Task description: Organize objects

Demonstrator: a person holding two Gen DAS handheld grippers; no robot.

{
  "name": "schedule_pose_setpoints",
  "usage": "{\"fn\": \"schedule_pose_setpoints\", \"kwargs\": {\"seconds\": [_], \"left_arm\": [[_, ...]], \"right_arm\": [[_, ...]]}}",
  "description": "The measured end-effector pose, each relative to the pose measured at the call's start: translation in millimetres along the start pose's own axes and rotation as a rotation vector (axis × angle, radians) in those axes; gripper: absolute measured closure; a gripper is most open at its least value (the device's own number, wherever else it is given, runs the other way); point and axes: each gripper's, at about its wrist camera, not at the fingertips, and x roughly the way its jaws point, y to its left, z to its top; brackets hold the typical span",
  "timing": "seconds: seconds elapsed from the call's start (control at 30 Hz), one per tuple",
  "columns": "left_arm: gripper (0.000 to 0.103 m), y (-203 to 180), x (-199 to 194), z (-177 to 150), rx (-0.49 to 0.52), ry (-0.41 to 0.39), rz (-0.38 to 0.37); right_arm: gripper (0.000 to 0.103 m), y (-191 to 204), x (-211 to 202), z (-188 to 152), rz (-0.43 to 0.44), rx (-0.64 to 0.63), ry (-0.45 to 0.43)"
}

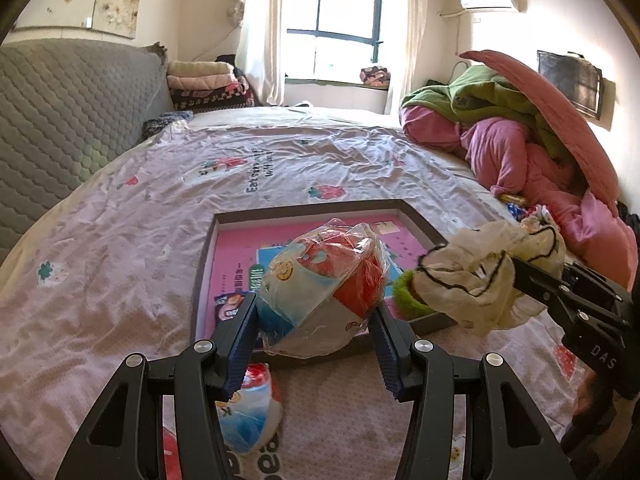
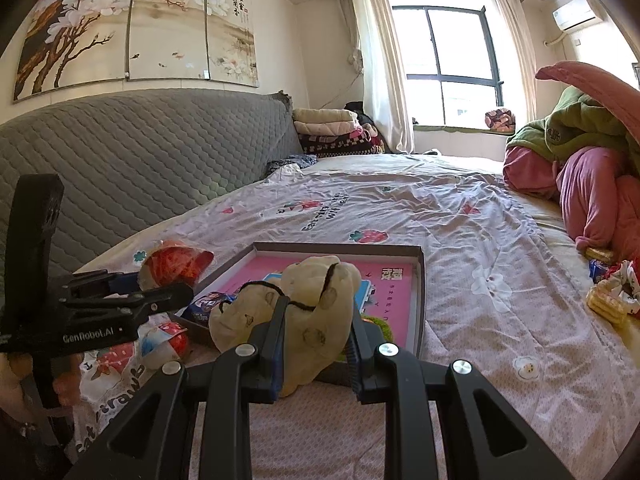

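A shallow grey box with a pink printed bottom lies on the bed; it also shows in the right wrist view. My left gripper is shut on a red, white and blue snack cup in clear wrap, held over the box's near edge; it shows in the right wrist view too. My right gripper is shut on a cream cloth toy with black stitching, held over the box's near right corner; the toy shows in the left wrist view. A green fuzzy item lies in the box.
A second wrapped snack cup lies on the bed before the box. Snack packets lie at the right edge. A pile of pink and green quilts fills the right side. A grey padded headboard stands left.
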Motion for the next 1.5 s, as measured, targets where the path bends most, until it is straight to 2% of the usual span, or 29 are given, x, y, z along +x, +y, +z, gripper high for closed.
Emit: {"fn": "schedule_pose_setpoints", "kwargs": {"seconds": [0.93,1.13,1.5], "left_arm": [[0.048,49,25,33,-0.033,0.005,0.063],[0.048,57,40,39,-0.05,0.029,0.058],[0.048,46,77,40,-0.027,0.099,0.018]], "right_arm": [[0.078,-10,27,23,-0.014,-0.038,-0.022],[0.077,-15,32,27,-0.026,-0.04,-0.028],[0.077,-25,53,28,-0.059,-0.029,-0.005]]}}
